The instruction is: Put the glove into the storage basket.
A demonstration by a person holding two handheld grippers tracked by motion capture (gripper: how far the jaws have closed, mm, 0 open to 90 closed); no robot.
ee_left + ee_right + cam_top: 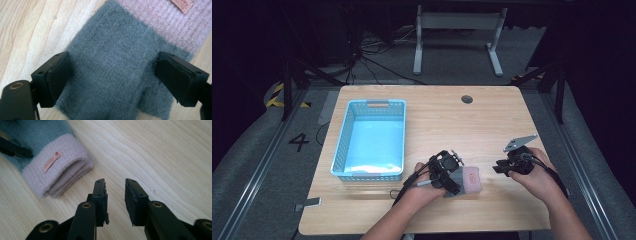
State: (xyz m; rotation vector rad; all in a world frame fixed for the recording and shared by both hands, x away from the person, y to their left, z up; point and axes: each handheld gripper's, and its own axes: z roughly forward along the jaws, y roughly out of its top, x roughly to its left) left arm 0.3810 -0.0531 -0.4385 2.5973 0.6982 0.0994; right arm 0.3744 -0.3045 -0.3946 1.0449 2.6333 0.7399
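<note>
Currently the left gripper (112,77) stands with its jaws spread wide, one on each side of the grey body of the glove (115,72), pads clear of the knit and not yet pressing it. Directly below and between the jaws lies the grey fabric; beyond the jaw tips the pink cuff (175,22) begins, carrying a small orange label (183,5). The glove lies flat on the wooden table (22,32).

The right gripper (115,195) holds its jaws at a narrow gap with nothing between them, above bare table just beside the cuff, which lies ahead of it and to its left.

In the high view, the left gripper (447,172) sits over the glove (467,181) at the near edge, the right gripper (512,165) is near it on the far side of the cuff, and the blue basket (343,140) stands well apart beyond the left gripper.

Judged step: grasp approach on the glove. The next move likely calls for lowering the left gripper, closing on the grey fabric, then lifting toward the basket. Thin, flat knit may slip from the pads.
</note>
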